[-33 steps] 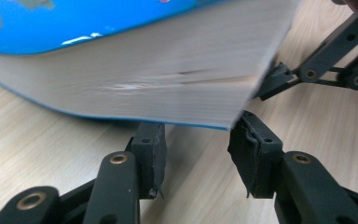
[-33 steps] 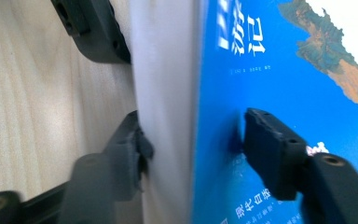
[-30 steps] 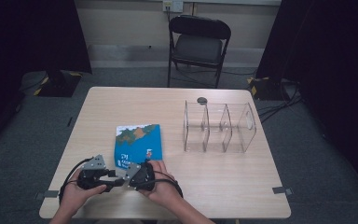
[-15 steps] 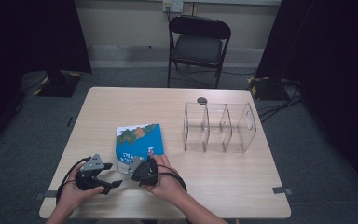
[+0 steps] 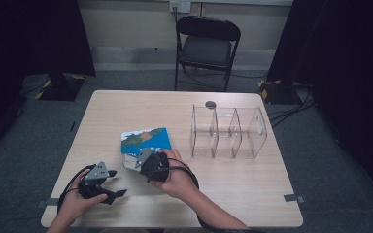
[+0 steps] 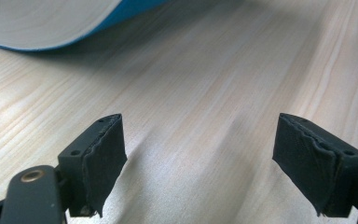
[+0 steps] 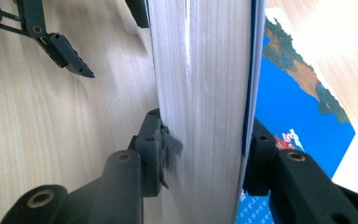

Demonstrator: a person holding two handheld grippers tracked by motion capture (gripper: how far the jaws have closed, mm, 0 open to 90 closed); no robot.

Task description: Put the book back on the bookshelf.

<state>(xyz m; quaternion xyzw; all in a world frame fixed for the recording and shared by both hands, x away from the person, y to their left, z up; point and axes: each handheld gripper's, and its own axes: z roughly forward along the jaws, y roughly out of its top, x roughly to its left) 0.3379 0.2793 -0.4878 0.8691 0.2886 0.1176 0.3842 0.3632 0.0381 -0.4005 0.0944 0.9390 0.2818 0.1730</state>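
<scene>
Book: blue-covered paperback book (image 5: 144, 141) lies on the wooden surface (image 5: 252, 179), left of centre, near the person's edge; near edge looks raised off the wood.
Right gripper (image 5: 148, 162): at the book's near edge. In the right gripper view its fingers (image 7: 156, 144) are clamped across the page block (image 7: 200, 93), one on the underside, the other on the blue cover.
Left gripper (image 5: 99, 182): just left of the book, apart from it, low over bare wood. Fingers (image 6: 98, 154) spread wide, nothing between them; book's curved edge shows at the top of the left gripper view.
Organizer: clear acrylic divider rack (image 5: 228, 131) stands upright to the right of the book, well apart, compartments empty as far as I can tell.
Other: small dark round object (image 5: 210, 104) behind the rack; folding chair (image 5: 206, 46) beyond the surface.
Handling, my read: thick soft-cover, moderately heavy, will sag and fan if held at one corner. Glossy cover probably slick. Grip deep over the page block near the spine, support the far side with the free gripper.
Risk: pages slipping or cover creasing under a shallow pinch.
</scene>
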